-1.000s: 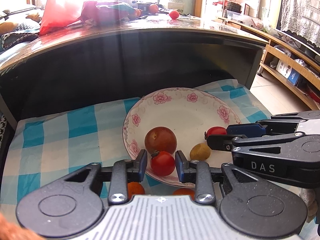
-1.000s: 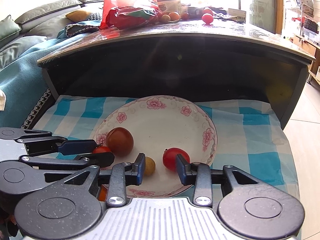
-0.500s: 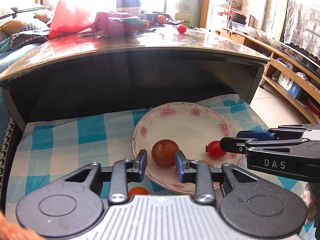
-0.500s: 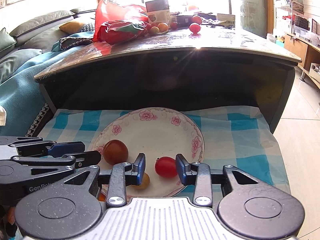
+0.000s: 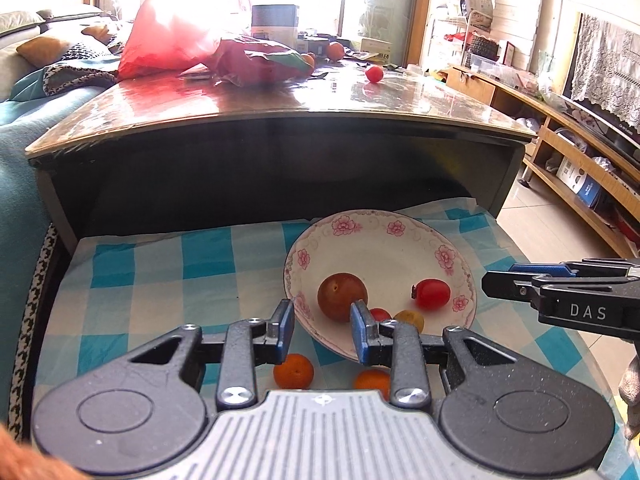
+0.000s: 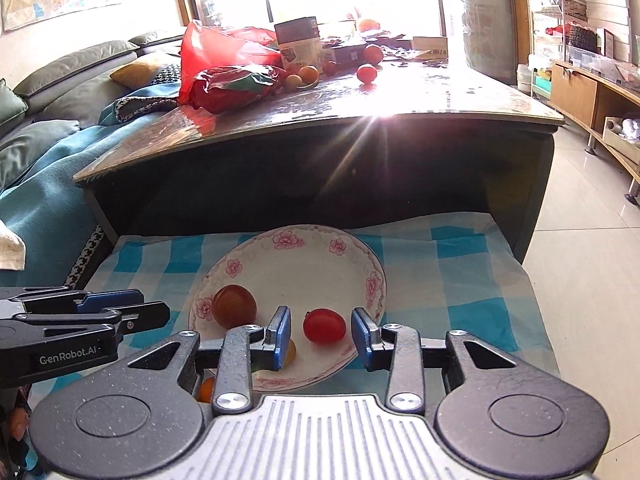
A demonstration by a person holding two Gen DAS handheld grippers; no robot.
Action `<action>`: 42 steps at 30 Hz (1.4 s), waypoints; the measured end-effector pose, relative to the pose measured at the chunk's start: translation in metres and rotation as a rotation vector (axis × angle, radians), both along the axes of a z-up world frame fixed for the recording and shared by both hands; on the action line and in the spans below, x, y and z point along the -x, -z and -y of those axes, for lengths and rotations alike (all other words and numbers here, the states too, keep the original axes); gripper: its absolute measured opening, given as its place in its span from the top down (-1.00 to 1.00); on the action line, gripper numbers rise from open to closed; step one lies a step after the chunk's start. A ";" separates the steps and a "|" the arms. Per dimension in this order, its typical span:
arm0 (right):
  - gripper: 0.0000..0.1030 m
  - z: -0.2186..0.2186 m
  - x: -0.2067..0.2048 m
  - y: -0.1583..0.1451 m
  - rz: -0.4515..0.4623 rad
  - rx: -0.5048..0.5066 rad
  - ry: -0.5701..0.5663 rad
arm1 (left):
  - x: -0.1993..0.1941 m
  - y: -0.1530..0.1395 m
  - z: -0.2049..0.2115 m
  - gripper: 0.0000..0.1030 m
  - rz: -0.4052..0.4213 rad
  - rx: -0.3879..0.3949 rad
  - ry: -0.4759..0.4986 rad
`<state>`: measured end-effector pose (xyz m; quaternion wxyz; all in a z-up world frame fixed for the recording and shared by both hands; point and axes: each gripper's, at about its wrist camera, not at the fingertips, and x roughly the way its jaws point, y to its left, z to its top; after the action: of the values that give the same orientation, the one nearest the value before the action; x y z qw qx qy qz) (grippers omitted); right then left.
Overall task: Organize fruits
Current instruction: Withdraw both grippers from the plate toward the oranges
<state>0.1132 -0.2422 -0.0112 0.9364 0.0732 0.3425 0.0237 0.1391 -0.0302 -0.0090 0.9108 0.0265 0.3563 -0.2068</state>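
Note:
A white floral plate (image 5: 372,240) (image 6: 320,256) lies on a blue checked cloth. In it lie a brown plum (image 5: 342,297) (image 6: 234,306), a red tomato (image 5: 431,293) (image 6: 324,325), a smaller red tomato (image 5: 380,314) and a yellow fruit (image 5: 410,317) (image 6: 290,351). Two small oranges (image 5: 293,370) (image 5: 372,382) lie on the cloth in front of the plate. My left gripper (image 5: 322,330) is open and empty above the plate's near rim. My right gripper (image 6: 322,336) is open and empty, apart from the red tomato seen between its fingers.
A dark table (image 5: 280,92) overhangs behind the cloth, with a red plastic bag (image 5: 168,36), a box (image 6: 298,42) and loose fruits (image 5: 374,74) on top. A sofa with a teal blanket (image 6: 48,184) stands left. Wooden shelves (image 5: 580,160) and tiled floor lie right.
Both grippers have drawn back and up from the plate. The left one released the small red tomato, the right one the larger tomato; both fruits now lie in the plate.

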 end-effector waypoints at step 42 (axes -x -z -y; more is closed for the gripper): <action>0.41 -0.062 0.005 0.051 -0.169 -0.014 -0.200 | 0.046 0.065 -0.011 0.17 -0.142 -0.080 0.125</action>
<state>0.1084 -0.1797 -0.0624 0.8966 0.0469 0.4255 0.1133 0.0932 -0.0190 -0.0742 0.8667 0.0704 0.4256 -0.2504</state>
